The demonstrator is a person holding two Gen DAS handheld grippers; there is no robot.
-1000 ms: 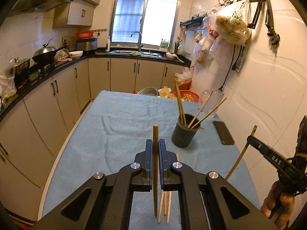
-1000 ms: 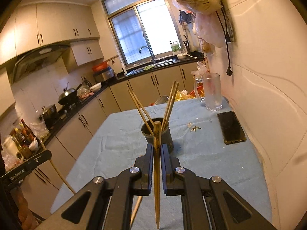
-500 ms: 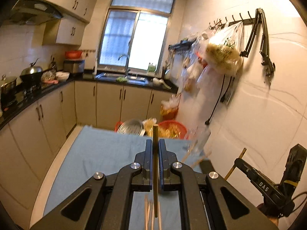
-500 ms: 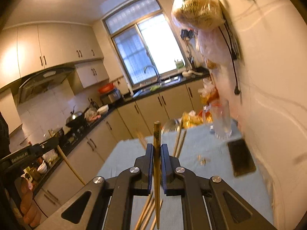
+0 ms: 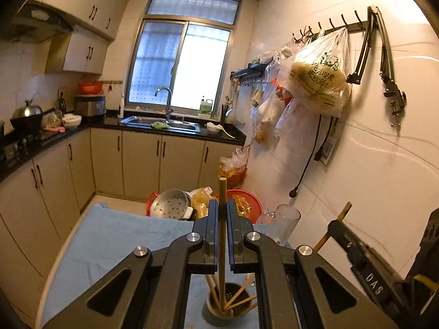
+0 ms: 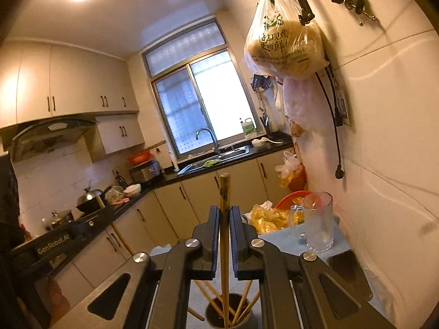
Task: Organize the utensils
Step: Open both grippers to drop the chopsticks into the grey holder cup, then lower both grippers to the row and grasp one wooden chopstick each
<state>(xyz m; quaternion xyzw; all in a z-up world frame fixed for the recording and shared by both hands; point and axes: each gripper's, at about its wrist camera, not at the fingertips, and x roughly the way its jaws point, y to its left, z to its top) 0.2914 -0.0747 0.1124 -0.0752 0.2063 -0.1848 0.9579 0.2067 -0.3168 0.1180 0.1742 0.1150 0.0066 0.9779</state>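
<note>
Blue cloth (image 5: pixel 115 235) covers the table in a beige-cabineted kitchen.

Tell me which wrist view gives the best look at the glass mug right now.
The right wrist view: the glass mug stands in full on the blue cloth by the wall, handle and rim visible, next to the dark phone. In the left wrist view the glass mug is only partly seen, its lower part cut off behind the left tongs.
</note>
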